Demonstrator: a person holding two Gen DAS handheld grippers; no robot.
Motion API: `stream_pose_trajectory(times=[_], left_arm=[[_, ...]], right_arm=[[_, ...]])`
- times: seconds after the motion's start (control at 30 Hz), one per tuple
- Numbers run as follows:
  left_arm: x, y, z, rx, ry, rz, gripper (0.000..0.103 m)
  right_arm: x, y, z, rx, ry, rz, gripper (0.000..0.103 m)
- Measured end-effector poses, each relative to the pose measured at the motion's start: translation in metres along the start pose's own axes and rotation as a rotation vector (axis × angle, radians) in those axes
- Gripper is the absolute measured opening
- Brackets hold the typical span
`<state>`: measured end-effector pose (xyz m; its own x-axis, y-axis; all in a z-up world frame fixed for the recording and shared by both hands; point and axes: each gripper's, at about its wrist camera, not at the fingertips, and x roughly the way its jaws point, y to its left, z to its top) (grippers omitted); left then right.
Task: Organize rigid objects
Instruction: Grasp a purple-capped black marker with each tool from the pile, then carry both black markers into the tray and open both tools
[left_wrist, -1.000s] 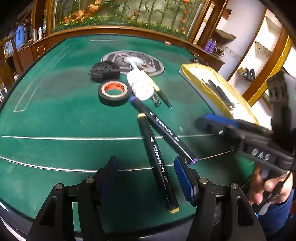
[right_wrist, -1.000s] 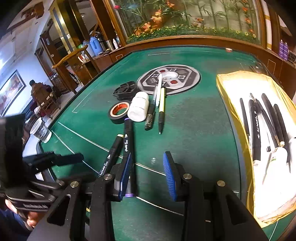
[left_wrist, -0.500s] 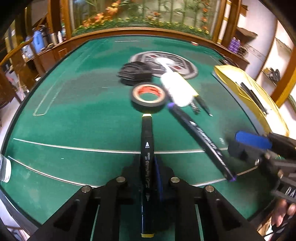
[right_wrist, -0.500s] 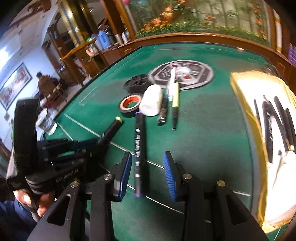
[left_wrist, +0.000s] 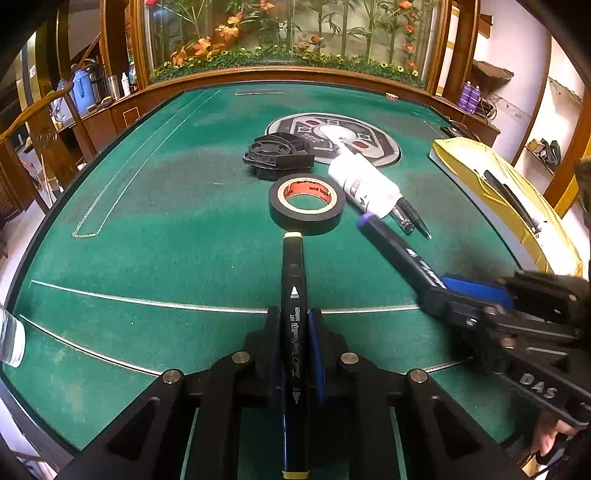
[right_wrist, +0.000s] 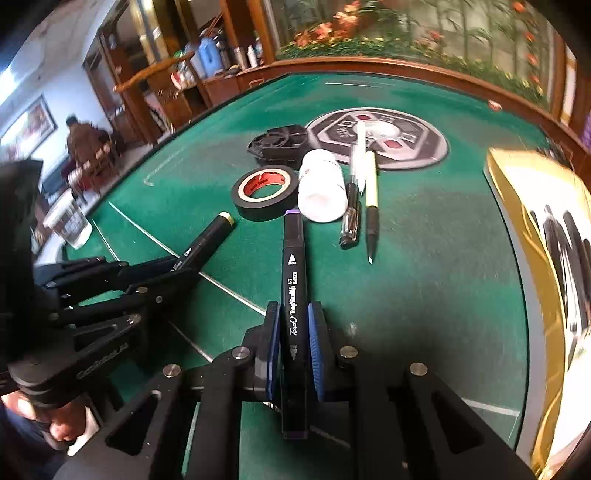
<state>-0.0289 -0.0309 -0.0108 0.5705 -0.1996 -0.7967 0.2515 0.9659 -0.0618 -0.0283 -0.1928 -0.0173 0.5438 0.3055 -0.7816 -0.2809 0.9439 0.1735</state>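
My left gripper (left_wrist: 294, 321) is shut on a black art marker with yellow ends (left_wrist: 293, 280), which points at the tape roll (left_wrist: 306, 203). My right gripper (right_wrist: 294, 317) is shut on a black art marker with purple ends (right_wrist: 293, 266). Each gripper shows in the other's view: the right gripper (left_wrist: 443, 291) at right, the left gripper (right_wrist: 184, 266) at left. A white bottle (right_wrist: 321, 184), two pens (right_wrist: 369, 199) and a black plastic part (right_wrist: 280, 142) lie on the green table (right_wrist: 424, 258).
A yellow tray (right_wrist: 524, 206) with several black pens stands at the right edge; it also shows in the left wrist view (left_wrist: 480, 177). A round grey emblem (left_wrist: 332, 133) marks the table's middle. A plastic cup (right_wrist: 70, 221) stands at the left edge.
Both grippers have closed on their markers: the left on the yellow-ended one, then the right on the purple-ended one. The left gripper has turned its marker toward the tape roll.
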Motion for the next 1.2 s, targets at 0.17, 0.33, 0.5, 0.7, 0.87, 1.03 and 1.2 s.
stream_pose_trajectory(times=[0.17, 0.33, 0.5, 0.7, 0.87, 1.03, 1.2], left_arm=[[-0.004, -0.003, 0.002, -0.023, 0.003, -0.062, 0.015], [-0.013, -0.016, 0.005, -0.008, -0.016, -0.086, 0.015], [-0.017, -0.029, 0.009, 0.005, -0.022, -0.099, 0.015], [-0.019, -0.045, 0.009, 0.039, -0.019, -0.118, 0.015], [-0.025, -0.053, 0.012, 0.05, -0.029, -0.135, 0.015], [-0.03, -0.061, 0.017, 0.062, -0.034, -0.157, 0.015], [-0.033, -0.07, 0.019, 0.082, -0.04, -0.169, 0.015]], right_arm=[[-0.022, -0.004, -0.01, 0.033, -0.057, 0.068, 0.014], [-0.03, -0.006, -0.014, 0.048, -0.081, 0.092, 0.014], [-0.035, -0.02, -0.018, 0.094, -0.093, 0.101, 0.014], [-0.046, -0.032, -0.022, 0.134, -0.118, 0.089, 0.014], [-0.054, -0.041, -0.023, 0.158, -0.131, 0.082, 0.014], [-0.064, -0.047, -0.024, 0.173, -0.153, 0.073, 0.014], [-0.076, -0.057, -0.026, 0.196, -0.181, 0.064, 0.014]])
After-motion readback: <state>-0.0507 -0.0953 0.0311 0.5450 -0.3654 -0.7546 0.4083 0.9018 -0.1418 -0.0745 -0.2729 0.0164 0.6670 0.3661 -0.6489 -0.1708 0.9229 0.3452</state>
